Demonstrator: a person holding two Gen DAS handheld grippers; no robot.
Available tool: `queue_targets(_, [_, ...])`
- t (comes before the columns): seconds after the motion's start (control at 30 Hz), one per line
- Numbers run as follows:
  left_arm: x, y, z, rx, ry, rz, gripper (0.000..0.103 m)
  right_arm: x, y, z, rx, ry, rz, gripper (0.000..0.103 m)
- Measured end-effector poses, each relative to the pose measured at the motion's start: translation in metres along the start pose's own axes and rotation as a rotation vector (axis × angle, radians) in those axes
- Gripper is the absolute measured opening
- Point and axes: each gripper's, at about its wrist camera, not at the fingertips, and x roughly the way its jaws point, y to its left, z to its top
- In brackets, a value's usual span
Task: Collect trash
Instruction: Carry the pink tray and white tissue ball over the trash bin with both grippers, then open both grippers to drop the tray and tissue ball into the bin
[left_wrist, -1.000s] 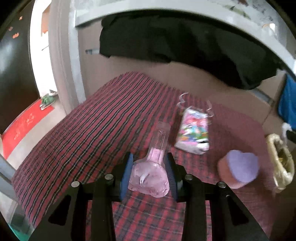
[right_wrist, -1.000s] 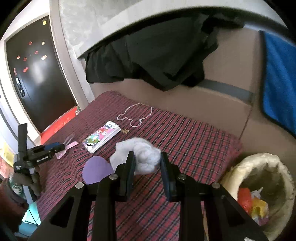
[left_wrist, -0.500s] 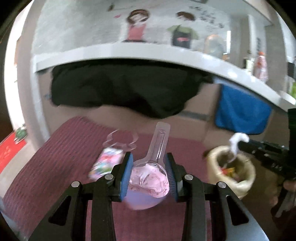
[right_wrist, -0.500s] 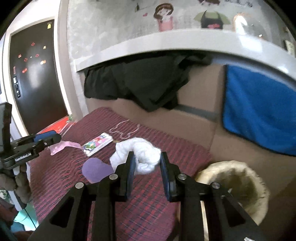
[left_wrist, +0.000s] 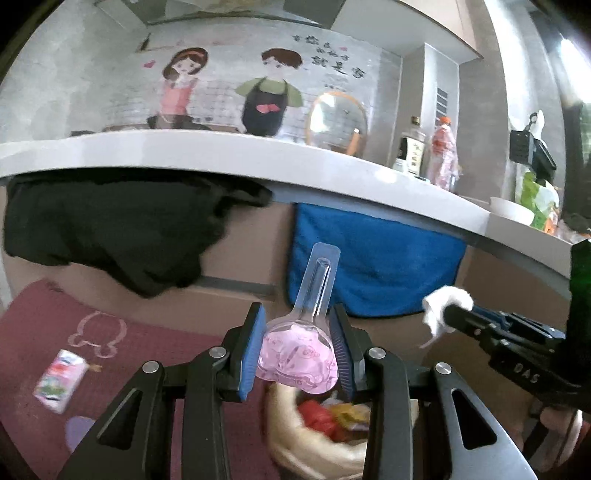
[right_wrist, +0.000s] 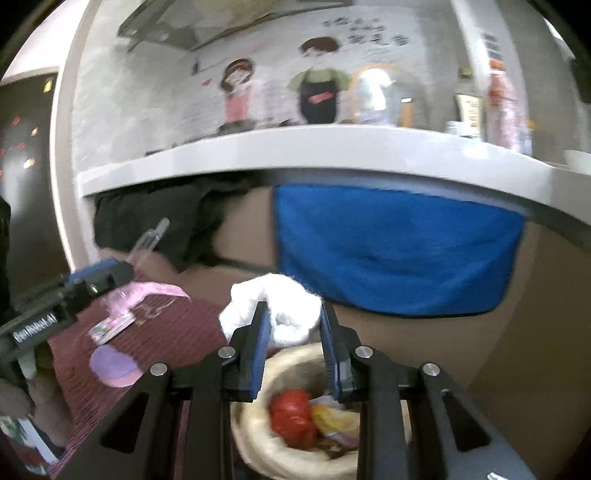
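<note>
Ahead of you a blue towel (right_wrist: 399, 251) and a black cloth (left_wrist: 110, 229) hang under the white counter (left_wrist: 258, 155). On the red plaid cover (left_wrist: 155, 354) lie a printed tissue pack (left_wrist: 59, 380) and a purple heart-shaped box (right_wrist: 112, 365). Nothing stands between your grippers and the woven basket (right_wrist: 295, 362) below them, which holds red and yellow wrappers. Your left gripper (left_wrist: 295, 354) clamps a clear plastic blister shell (left_wrist: 299, 354), pink-printed with a long neck, above the basket. Your right gripper (right_wrist: 291, 332) pinches a crumpled white tissue (right_wrist: 280, 306) over its rim.
</note>
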Motion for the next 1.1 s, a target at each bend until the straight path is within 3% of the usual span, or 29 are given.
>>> queue_targets(0.23, [0.032, -0.028, -0.017, 0.016, 0.019, -0.015, 0.037, -0.001, -0.042, -0.003, 0.073, -0.018, -0.053, 0.025])
queue_targets(0.47, [0.053, -0.033, -0.035, 0.034, 0.044, -0.022, 0.037, 0.015, -0.053, -0.021, 0.094, -0.002, -0.082, 0.026])
queue_targets(1.1, [0.105, -0.029, -0.071, 0.039, 0.144, -0.061, 0.037, 0.066, -0.080, -0.063, 0.203, 0.097, -0.056, 0.027])
